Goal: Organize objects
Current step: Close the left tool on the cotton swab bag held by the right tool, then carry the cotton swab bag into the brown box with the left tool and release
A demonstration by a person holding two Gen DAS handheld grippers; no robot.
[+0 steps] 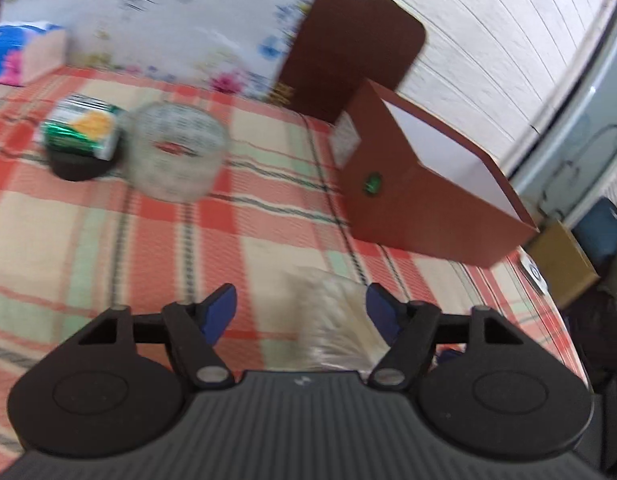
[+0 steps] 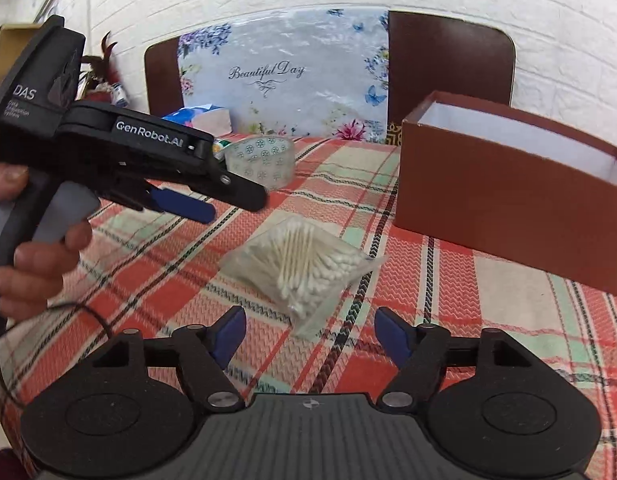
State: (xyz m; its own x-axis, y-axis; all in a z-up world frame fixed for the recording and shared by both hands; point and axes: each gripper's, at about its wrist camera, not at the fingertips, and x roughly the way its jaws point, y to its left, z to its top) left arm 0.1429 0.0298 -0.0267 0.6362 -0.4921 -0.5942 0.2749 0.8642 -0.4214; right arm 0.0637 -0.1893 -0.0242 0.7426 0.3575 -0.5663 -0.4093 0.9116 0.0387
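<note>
Both tongs stand well open, nothing held. Swab bag (image 2: pixel 304 270) lies flat just ahead of my right gripper (image 2: pixel 310 336), under my left gripper (image 1: pixel 300 310); box (image 2: pixel 508 184) ahead-right. Risk: slick, limp plastic slips the pads, or I pinch tablecloth (image 2: pixel 148 272) instead.

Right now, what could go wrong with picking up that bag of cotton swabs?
1. The cotton swab bag is thin, slippery plastic lying flat, so the open right tool may pinch only a corner and drop it.
2. The left tool hovers just above the bag; the two could bump.
3. The brown box sits close and could get knocked.
</note>
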